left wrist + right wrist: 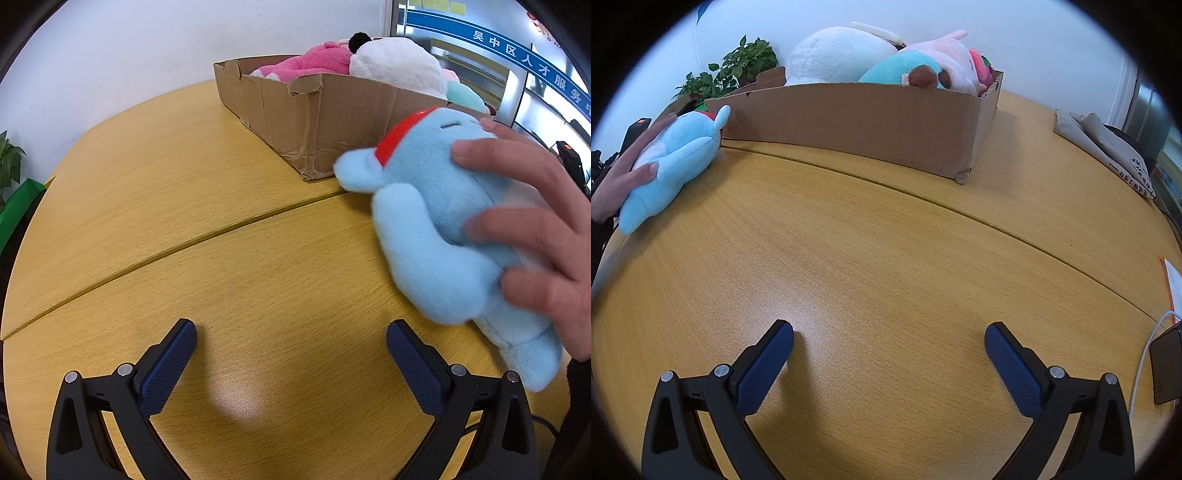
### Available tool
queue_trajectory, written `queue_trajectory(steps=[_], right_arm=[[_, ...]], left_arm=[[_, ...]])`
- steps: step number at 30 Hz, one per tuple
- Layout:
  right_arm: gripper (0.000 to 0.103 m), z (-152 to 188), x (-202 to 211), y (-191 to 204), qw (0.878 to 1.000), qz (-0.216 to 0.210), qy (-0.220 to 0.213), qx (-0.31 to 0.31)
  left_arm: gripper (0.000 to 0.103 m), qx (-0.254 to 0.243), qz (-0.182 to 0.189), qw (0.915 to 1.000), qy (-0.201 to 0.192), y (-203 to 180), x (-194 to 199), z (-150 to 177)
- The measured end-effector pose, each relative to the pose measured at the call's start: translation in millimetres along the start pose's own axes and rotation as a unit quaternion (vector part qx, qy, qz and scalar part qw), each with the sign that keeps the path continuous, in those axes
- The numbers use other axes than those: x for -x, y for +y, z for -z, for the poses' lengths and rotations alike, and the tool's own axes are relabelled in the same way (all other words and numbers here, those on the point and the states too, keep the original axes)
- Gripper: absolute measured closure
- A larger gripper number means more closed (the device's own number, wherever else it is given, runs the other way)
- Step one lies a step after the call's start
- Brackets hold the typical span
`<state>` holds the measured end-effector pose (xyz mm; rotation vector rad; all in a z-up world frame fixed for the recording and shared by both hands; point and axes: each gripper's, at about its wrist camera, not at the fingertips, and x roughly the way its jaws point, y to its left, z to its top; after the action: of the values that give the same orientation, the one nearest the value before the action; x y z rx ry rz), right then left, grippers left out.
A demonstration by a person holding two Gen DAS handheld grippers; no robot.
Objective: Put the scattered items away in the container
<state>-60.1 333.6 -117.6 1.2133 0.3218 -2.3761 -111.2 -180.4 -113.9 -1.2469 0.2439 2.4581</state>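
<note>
A light blue plush toy (436, 229) with a red band lies on the wooden table (221, 221) beside the cardboard box (317, 118); a bare hand (535, 221) rests on it. It also shows at far left in the right wrist view (672, 158). The box (857, 118) holds pink (310, 62), white (399, 62) and teal (897, 68) plush toys. My left gripper (291, 332) is open and empty above the table, left of the blue toy. My right gripper (888, 336) is open and empty, well in front of the box.
A potted plant (738, 66) stands behind the box at left. A folded grey cloth bag (1108, 147) lies at the table's right. A charger with white cable (1163, 362) and an orange-edged paper (1172, 284) sit at the right edge.
</note>
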Motion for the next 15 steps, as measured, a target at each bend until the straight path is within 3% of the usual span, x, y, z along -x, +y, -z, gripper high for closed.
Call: queue_trajectory(steps=[15], right_arm=[[0.000,0.9,-0.2,0.5,1.000,0.000,0.000,0.000]], left_arm=[[0.000,0.001,-0.001,1.0000,0.000,-0.4,-0.4,-1.5]])
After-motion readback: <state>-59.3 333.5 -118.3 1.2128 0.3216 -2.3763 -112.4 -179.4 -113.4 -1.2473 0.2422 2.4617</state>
